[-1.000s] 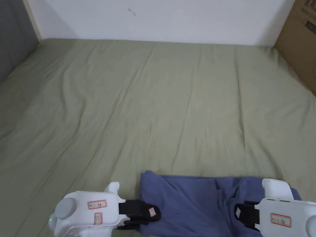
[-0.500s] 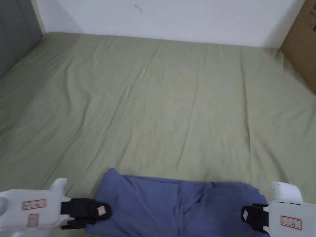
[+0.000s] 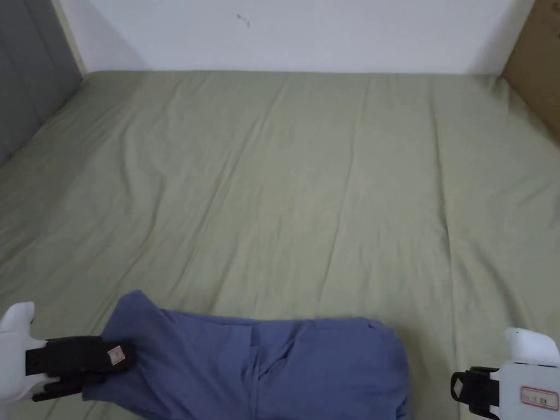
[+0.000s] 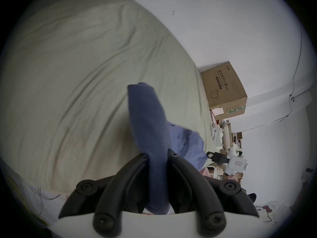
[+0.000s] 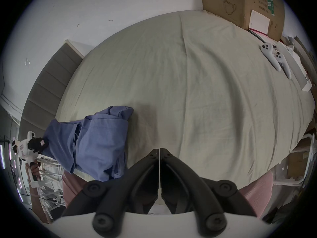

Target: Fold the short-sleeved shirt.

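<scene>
Currently the blue short-sleeved shirt [image 3: 257,369] lies partly folded and bunched on the green bed sheet [image 3: 306,191], at the sheet's near edge, toward its left half in the head view. Creases run down the middle of the garment; its right side is rolled into a thick, rounded edge.

Left gripper [image 3: 117,355]: at the shirt's left end, jaws closed onto the fabric. In the left gripper view a band of blue cloth [image 4: 151,138] passes between the two black jaws and both press on it, with the cloth running away from the jaws toward the rest of the garment. A hand [image 5: 35,168] holds its white handle, seen in the right gripper view.

Right gripper [image 3: 459,385]: off the shirt's right end, apart from the fabric, over bare sheet. In the right gripper view [image 5: 159,149] its jaws meet tip to tip with nothing between them.

Cardboard box [image 5: 240,6] stands at the far right corner of the sheet. Two white controllers [image 5: 274,58] lie on the sheet's right side, nearer than the box.
</scene>
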`<control>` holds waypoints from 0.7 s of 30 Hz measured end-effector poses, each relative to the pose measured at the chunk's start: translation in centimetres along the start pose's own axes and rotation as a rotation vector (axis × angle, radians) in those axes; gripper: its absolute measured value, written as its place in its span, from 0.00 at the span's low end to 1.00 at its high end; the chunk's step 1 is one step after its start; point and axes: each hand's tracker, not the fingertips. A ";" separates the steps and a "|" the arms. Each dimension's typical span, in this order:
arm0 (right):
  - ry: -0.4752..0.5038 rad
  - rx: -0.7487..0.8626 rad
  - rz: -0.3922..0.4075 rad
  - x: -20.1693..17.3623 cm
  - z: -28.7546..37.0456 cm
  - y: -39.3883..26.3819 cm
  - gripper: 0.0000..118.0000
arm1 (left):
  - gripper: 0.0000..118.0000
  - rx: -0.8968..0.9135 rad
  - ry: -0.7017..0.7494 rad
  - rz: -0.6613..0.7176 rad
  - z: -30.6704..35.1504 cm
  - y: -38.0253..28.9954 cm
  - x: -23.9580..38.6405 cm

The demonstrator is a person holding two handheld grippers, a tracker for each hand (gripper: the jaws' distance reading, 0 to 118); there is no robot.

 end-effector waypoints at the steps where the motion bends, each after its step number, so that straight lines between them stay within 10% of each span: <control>1: 0.001 0.004 -0.004 0.3 0.1 0.0 0.01 | 0.12 0.009 -0.013 -0.029 0.0 0.2 1.6; 17: 0.003 0.062 -0.114 6.3 1.8 -0.8 0.01 | 0.14 -0.332 -0.017 -0.411 -20.8 -5.7 20.3; 19: 0.002 0.059 -0.139 7.0 1.8 -1.3 0.01 | 0.39 -0.394 -0.050 -0.438 -23.5 -7.0 20.3; 21: -0.002 0.051 -0.160 7.6 1.8 -1.7 0.01 | 0.89 -0.443 -0.039 -0.384 -25.3 -8.1 20.3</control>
